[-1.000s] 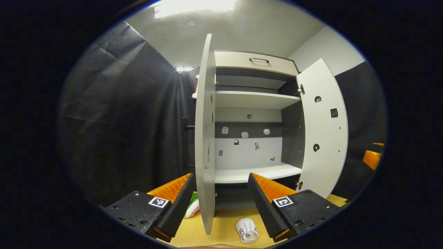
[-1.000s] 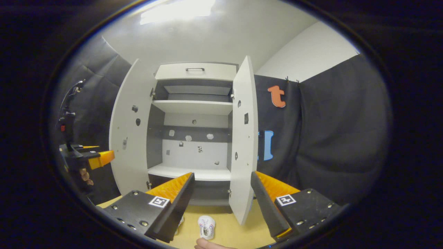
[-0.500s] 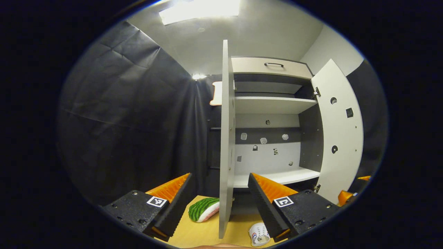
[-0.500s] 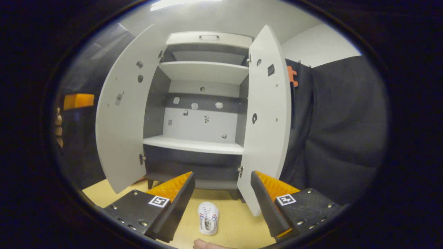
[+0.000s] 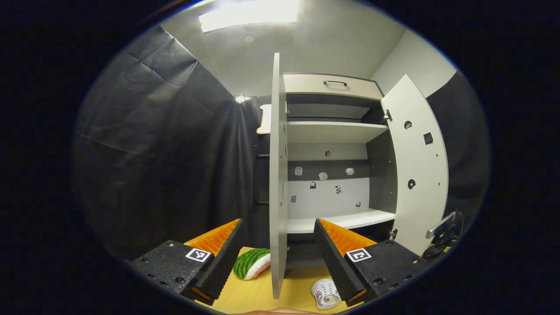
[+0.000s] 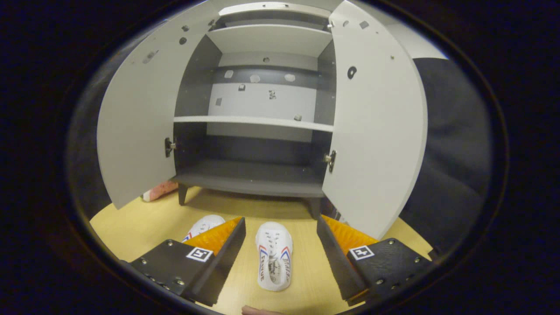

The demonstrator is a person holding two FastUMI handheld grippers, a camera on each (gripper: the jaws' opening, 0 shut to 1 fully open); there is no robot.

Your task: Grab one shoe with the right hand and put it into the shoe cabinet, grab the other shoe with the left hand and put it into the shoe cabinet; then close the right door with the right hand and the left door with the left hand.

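Right gripper view: the right tool (image 6: 280, 245) gapes wide over a white shoe (image 6: 274, 255) on the worktop (image 6: 144, 223), before the open cabinet (image 6: 251, 179). The left tool (image 5: 276, 245) is also wide, straddling the left door's (image 5: 277, 183) edge.

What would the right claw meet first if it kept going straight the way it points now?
Most likely the white shoe lying on the wooden floor between the open fingers of the right claw. Beyond it stands the open cabinet. Depth is hard to judge, so it may pass just over the shoe.
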